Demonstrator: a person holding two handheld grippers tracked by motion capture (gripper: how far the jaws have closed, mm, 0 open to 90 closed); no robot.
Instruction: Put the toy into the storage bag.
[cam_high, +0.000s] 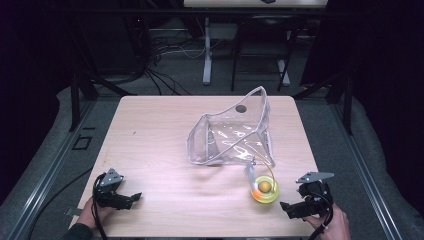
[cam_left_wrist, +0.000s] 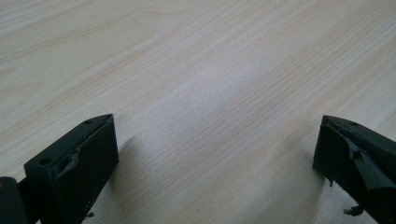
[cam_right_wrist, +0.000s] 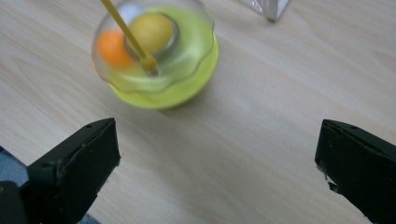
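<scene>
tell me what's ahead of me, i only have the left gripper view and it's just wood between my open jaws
Observer: Nothing near your left gripper; it sits at the table's near left corner, by the high view.
Operator: where's the toy then
Observer: A yellow-green capsule toy lies near the right gripper, at the near right of the table.
Operator: is the right one holding it
Observer: No. In the right gripper view its jaws stand wide apart, short of the toy.
Operator: anything else on the table
Observer: A clear plastic bag stands open just beyond the toy.
</scene>
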